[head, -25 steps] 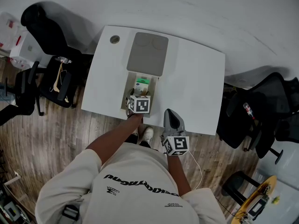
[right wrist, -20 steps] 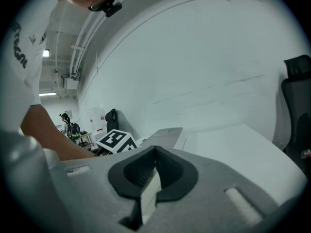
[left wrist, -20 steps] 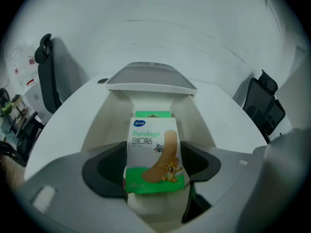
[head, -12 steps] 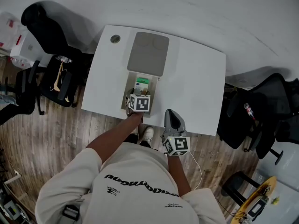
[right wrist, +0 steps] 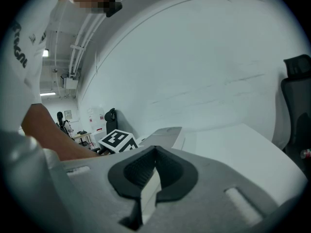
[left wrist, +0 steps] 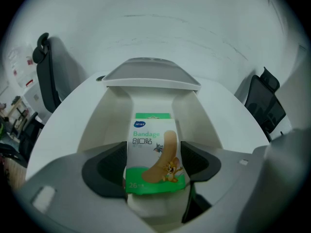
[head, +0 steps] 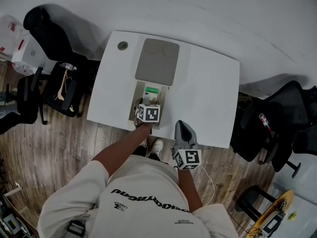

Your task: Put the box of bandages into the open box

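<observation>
Left gripper (left wrist: 153,168) has barely moved, jaws clamped on the bandage box (left wrist: 154,149) over the open box (left wrist: 108,123) at 12 o'clock, so release remains. Right gripper (right wrist: 153,171) idle, jaws together.

On the box of bandages (left wrist: 154,154) we read "Bandage", "创口贴" beneath it, and "26" at its lower left corner. We cannot make out the print on the shirt (head: 143,205).

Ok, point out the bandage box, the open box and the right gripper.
bandage box (left wrist: 154,154): left gripper view, its printed front face.
open box (left wrist: 107,120): left gripper view, its inner left wall.
right gripper (right wrist: 154,159): right gripper view, where its shut jaws meet.
</observation>
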### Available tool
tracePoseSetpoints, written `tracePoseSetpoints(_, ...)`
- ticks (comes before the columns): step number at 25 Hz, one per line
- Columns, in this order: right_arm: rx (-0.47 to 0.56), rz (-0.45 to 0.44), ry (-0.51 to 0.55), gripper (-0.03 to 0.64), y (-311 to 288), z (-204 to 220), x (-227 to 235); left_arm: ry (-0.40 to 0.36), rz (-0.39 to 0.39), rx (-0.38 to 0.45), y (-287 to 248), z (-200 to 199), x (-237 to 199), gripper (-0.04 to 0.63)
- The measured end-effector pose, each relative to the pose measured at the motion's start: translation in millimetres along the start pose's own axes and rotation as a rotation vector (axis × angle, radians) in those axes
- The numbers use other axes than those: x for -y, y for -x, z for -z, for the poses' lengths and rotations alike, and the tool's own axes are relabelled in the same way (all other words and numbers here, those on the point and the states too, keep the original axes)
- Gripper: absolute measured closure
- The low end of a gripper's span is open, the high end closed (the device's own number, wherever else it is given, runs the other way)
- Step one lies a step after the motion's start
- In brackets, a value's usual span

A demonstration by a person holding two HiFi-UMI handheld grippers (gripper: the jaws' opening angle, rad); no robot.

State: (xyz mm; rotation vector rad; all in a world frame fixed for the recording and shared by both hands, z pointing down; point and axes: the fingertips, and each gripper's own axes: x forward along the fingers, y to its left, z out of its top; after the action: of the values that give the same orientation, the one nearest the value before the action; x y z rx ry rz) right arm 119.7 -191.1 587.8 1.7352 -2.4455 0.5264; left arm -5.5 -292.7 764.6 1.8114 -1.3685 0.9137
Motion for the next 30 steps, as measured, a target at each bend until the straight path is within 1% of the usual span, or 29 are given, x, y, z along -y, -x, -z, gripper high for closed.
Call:
tracePoseSetpoints(14,0.0,0.0,0.004,0.617,-1,0,-1,-0.016,0.014,-0.032,-3,2,2,0.235)
tracePoseSetpoints(18,0.001,0.001,0.005,0.617,0,0,0,-0.007,0.027,-0.042,-4,4,2,0.232)
tracePoseSetpoints(30,0.01,-0.002,0.013,0.617,4,-2,-3,0.011,0.037,-0.012,6,-1,3,0.229)
